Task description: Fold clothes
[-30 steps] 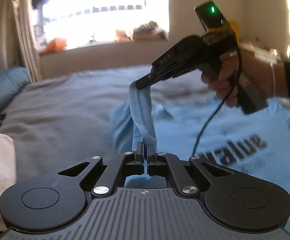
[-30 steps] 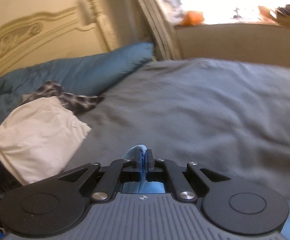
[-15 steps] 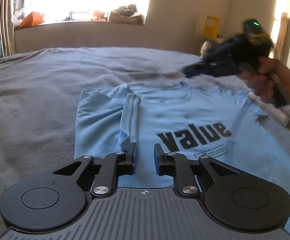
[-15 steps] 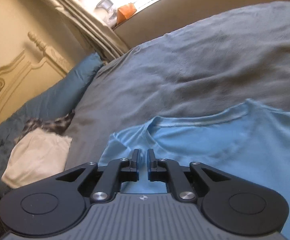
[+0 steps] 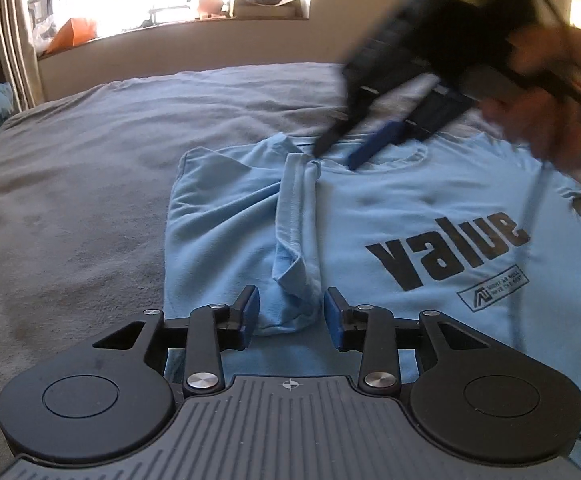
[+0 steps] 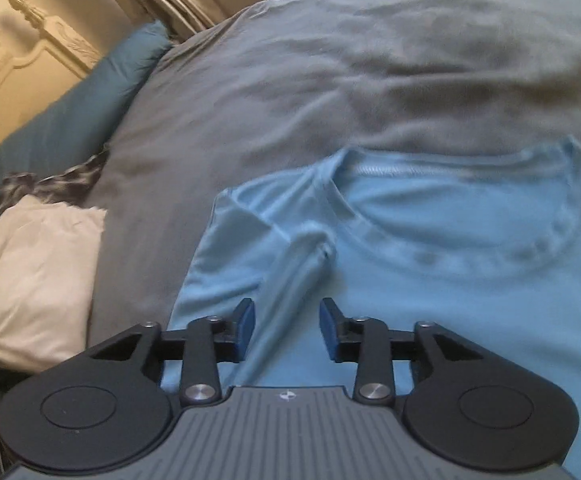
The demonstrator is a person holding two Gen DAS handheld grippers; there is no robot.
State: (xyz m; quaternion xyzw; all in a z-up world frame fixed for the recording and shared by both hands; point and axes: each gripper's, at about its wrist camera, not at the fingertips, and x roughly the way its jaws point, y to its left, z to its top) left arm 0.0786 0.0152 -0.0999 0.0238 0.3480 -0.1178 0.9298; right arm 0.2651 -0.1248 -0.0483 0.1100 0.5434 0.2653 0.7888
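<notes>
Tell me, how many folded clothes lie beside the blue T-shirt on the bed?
2 that I can see: a white garment near the pillow, and a dark patterned garment partly under it. More may be hidden.

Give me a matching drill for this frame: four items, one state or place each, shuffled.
Items:
1. light blue T-shirt
2. left gripper
3. white folded cloth
4. teal pillow

States:
A. fingers apart, holding nothing
B. against the headboard
C. spread print side up, one sleeve folded inward
D. beside the pillow, off the shirt

Pairs: 1-C, 2-A, 3-D, 4-B
</notes>
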